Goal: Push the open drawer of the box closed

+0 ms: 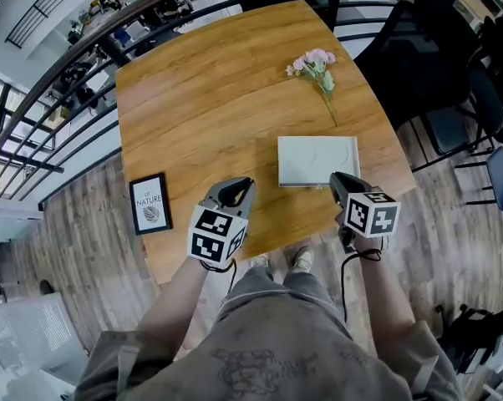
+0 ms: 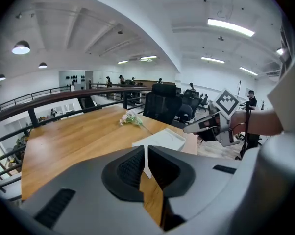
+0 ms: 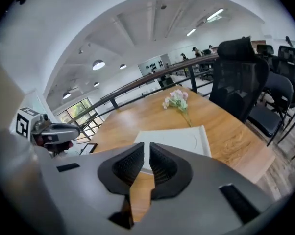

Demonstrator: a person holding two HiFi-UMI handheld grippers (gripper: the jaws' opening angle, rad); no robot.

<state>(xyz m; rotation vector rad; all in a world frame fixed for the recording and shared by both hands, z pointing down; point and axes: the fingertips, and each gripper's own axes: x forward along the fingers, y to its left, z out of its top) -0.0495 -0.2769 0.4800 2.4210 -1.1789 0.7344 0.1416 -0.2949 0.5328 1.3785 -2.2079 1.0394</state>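
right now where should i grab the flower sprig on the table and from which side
Take the flower sprig by its bare stem, below the blooms. It lies flat on the table, blooms at the far end, stem trailing toward the near right, so coming down from above with the right gripper, its jaws set across the stem, looks best.

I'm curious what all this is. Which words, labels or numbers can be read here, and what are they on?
"OF NATURE": on the black-framed picture on the table; its finer print is too small to read.
Shirt print: too faint to read.
Left gripper and right gripper: the cubes show only black-and-white square patterns, no words.
White box: no print visible.
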